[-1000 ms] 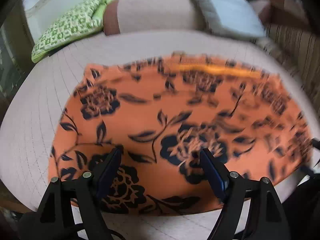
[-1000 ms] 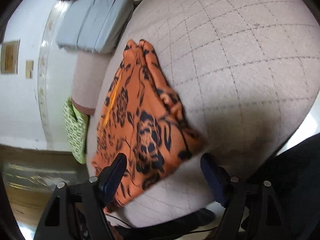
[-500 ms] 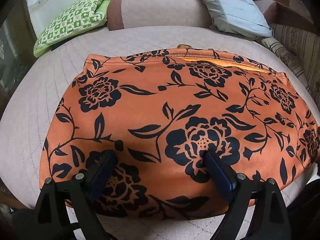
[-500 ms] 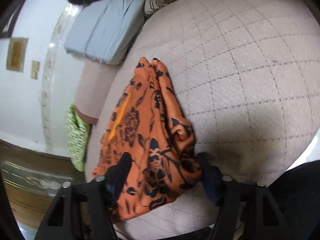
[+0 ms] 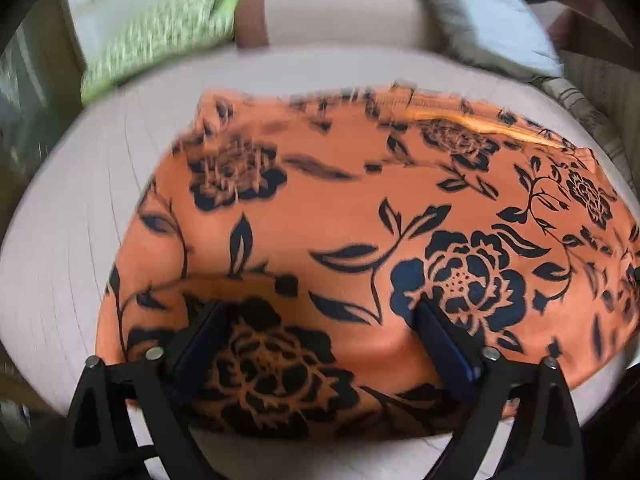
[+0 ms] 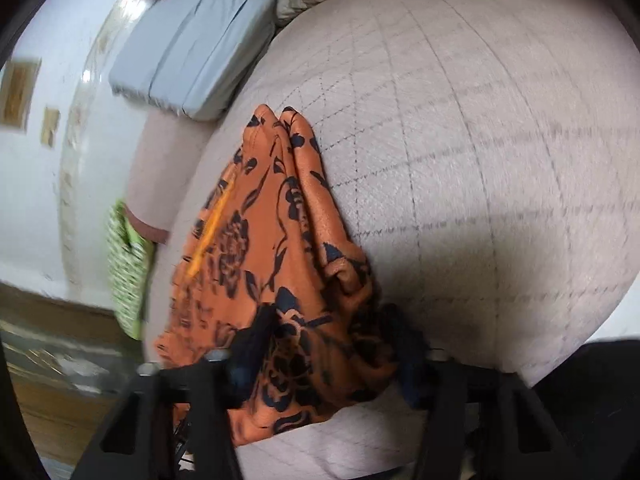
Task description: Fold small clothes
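An orange garment with a black flower print (image 5: pixel 360 240) lies spread flat on a quilted beige cushion (image 5: pixel 72 240), filling the middle and right of the left wrist view. The left gripper (image 5: pixel 320 320) hangs low over its near part at the bottom of the frame; its jaws have just been opening and stand wide apart, the dark blue pads (image 5: pixel 440 340) resting at the cloth's surface but pinching nothing. A green patterned cushion (image 5: pixel 160 40) sits blurred at upper left and a grey pillow (image 5: pixel 500 20) at upper right.

In the right wrist view the same garment (image 6: pixel 260 240) runs from the centre down to the bottom middle, bunched into folds along its right edge, with bare beige cushion (image 6: pixel 480 140) on the right. The right gripper (image 6: pixel 332 340) has just been closing, and its jaws are drawn in on the gathered near corner of the cloth, which bulges between them. The grey pillow (image 6: pixel 200 60) lies at upper left
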`<control>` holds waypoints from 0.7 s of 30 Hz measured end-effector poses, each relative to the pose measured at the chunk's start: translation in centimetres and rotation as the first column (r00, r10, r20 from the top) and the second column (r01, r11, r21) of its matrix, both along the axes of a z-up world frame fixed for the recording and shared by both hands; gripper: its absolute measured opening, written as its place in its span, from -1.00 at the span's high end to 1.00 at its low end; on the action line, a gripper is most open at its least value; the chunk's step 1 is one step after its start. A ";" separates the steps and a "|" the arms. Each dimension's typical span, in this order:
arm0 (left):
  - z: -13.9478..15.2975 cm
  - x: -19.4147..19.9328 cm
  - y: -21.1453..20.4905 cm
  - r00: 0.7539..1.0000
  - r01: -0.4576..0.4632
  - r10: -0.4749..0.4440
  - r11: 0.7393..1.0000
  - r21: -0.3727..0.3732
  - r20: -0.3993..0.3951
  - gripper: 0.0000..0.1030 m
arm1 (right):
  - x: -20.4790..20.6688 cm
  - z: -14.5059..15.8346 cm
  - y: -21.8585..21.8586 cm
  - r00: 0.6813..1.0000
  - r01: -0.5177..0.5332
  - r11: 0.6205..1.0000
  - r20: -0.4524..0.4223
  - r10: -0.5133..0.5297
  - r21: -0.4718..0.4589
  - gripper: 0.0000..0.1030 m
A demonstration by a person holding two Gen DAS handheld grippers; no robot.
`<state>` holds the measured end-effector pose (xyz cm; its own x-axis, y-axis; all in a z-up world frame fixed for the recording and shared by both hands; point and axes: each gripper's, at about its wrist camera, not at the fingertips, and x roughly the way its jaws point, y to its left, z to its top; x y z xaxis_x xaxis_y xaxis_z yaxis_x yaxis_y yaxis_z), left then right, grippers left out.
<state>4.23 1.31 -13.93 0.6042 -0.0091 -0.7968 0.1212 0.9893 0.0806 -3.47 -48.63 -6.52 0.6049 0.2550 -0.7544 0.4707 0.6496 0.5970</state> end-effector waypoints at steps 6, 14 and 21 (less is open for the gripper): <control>0.6 -0.2 0.8 1.000 0.011 -0.012 0.998 -0.069 -0.003 -0.84 | 2.3 7.2 5.4 0.983 -0.130 0.967 0.095 0.154 -0.219 0.63; 7.7 -4.1 12.8 0.932 -0.243 0.315 0.909 -0.337 0.177 -0.67 | 5.9 14.7 23.2 0.822 -0.410 0.800 0.203 0.533 -0.439 0.63; 6.2 -7.0 22.4 0.776 -0.465 0.597 0.759 -0.455 0.203 -0.67 | 8.9 7.5 39.3 0.624 -0.691 0.581 0.051 0.780 -0.430 0.63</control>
<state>-2.82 23.73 -7.71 0.8126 0.1479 -0.5637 -0.4004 0.8445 -0.3556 5.44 -9.28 0.97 0.4764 0.4439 -0.7590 -0.3735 0.8836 0.2824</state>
